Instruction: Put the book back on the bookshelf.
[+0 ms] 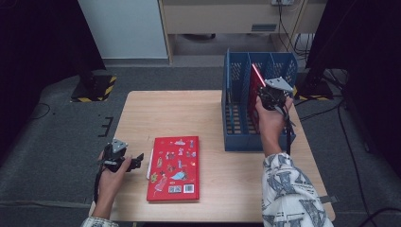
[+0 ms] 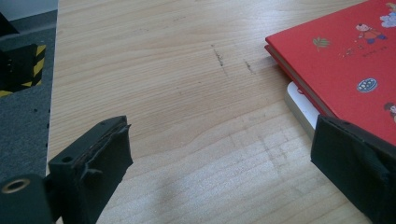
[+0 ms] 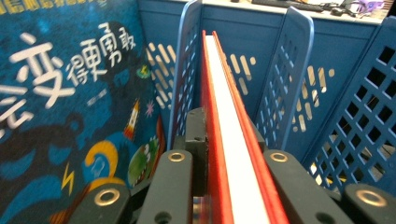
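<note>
A: The right gripper (image 1: 267, 94) was up at the blue file rack (image 1: 236, 137), jaws clamped on a red hardback (image 3: 224, 140) stood on edge.

B: Clamped for sure. In the right gripper view both black jaws pressed the covers either side of the white page block, and the book ran straight out ahead between two blue dividers (image 3: 287, 70).

A: That upright hold looked deliberate to me. Edge-on, the book is thin enough to pass between the dividers; flat, it would never fit.

B: And there was a neighbour already filed: a dark blue picture book (image 3: 70, 102) with white lettering stood in the next slot, beyond the divider.

A: Was the red one seated on the floor of the rack?

B: Couldn't tell. From the high view it leaned a little, top corner above the rack's back wall, the lower part behind the hand.

A: What about the left gripper (image 1: 135, 162)?

B: Slack, jaws spread wide, nothing between them. It rested low at the table's (image 1: 189, 109) near-left, just beside the second red book (image 1: 173, 168), which lay flat.

A: I'd say it waited there because that book was next.

B: Something white (image 2: 299, 105) peeked from under that book's edge in the left gripper view.
</note>
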### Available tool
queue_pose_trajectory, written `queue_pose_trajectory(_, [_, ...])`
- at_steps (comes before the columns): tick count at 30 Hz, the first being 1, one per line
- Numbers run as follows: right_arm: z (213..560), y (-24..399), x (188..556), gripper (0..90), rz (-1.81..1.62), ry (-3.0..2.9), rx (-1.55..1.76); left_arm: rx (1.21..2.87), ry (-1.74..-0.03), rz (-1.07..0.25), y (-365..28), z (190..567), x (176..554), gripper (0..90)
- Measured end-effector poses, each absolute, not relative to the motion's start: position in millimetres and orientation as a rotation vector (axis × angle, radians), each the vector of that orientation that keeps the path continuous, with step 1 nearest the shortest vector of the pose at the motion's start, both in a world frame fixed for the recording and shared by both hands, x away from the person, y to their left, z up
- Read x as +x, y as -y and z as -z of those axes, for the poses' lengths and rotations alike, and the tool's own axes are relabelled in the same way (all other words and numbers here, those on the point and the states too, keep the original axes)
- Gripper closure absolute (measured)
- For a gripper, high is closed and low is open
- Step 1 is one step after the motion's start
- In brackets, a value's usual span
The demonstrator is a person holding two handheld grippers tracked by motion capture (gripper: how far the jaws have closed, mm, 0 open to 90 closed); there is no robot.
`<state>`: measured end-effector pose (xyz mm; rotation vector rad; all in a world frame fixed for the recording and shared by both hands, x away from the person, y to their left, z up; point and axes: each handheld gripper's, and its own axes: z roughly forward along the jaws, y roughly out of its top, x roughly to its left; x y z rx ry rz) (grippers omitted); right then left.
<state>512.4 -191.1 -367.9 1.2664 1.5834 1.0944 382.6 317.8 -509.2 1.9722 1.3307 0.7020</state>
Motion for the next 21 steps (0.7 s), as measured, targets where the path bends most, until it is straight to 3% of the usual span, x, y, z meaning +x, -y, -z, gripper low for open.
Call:
queue_pose_trajectory(11, [374, 188, 530, 79.5, -1.093, -1.562, 1.281, 1.97, -1.328, -0.702, -318, 509, 383, 4.0])
queue_pose_trajectory(21, [378, 184, 521, 78.6, -1.066, -1.585, 1.252, 1.968, -1.329, -0.702, -317, 508, 382, 4.0])
